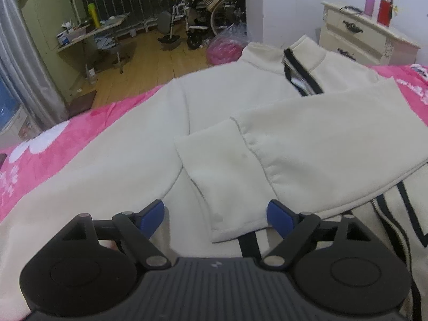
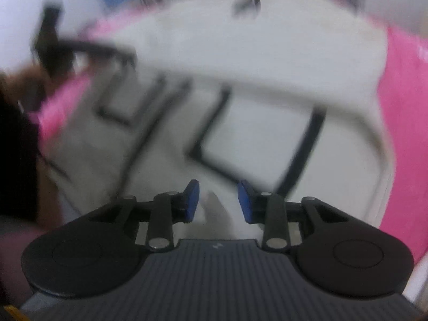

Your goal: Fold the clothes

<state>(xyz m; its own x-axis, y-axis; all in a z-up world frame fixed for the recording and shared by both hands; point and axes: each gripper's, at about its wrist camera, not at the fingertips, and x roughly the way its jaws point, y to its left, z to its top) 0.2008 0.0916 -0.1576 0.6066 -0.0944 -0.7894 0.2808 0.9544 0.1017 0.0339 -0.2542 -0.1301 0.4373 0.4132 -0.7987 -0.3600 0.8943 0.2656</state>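
Observation:
A cream zip-up jacket (image 1: 240, 101) with black trim lies spread on a pink blanket (image 1: 67, 144). One sleeve (image 1: 334, 133) is folded across its front, and the cuff (image 1: 227, 182) reaches toward my left gripper (image 1: 215, 208). That gripper hovers over the cuff, open wide, with its blue pads clear of the cloth. The right wrist view is badly blurred. There my right gripper (image 2: 218, 187) hangs over the jacket (image 2: 254, 40) with a gap between its pads. A fold of white cloth shows below that gap, and the pads do not press on it.
A person's hand with a dark blurred shape (image 2: 53, 45) is at the right view's upper left. Past the bed edge are a wooden floor (image 1: 149, 53), a wheelchair (image 1: 208, 13) and a pink plastic bag (image 1: 224, 48). A cream nightstand (image 1: 361, 34) stands at the back right.

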